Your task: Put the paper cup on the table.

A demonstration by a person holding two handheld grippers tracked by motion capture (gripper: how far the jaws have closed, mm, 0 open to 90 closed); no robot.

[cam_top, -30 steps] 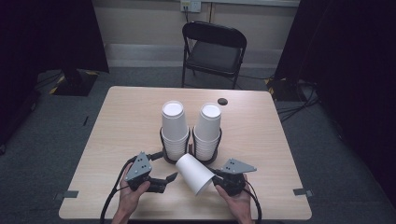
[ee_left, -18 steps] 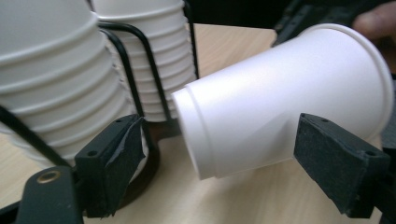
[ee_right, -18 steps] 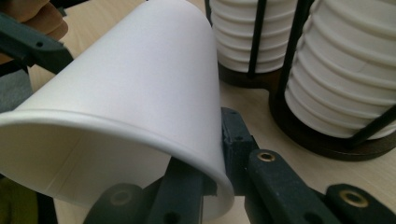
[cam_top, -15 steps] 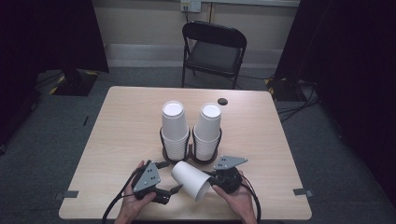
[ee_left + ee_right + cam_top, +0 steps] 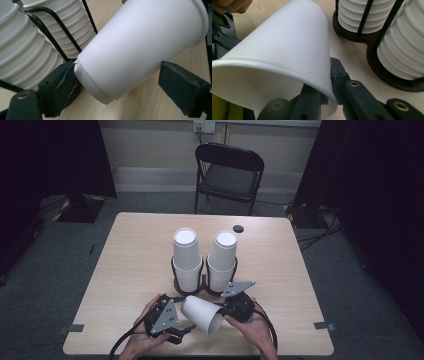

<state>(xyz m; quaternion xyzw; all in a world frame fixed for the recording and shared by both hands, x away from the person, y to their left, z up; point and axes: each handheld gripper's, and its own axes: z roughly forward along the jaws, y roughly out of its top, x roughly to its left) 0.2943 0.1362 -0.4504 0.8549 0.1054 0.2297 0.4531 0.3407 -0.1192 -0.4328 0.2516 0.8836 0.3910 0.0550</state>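
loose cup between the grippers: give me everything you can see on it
The loose cup is plain white, paper by the look, tapered, with a rolled rim and a recessed base ring. It lies tilted on its side above the table, base toward the cup holder, mouth toward the person. The right gripper pinches its rim wall, one jaw inside, one outside. The left gripper is open around its base end; one jaw touches the base edge, the other stands apart. No dents or print show.

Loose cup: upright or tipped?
Tipped. The cup lies sideways, base toward the left gripper, with the right gripper pinching its rim wall.
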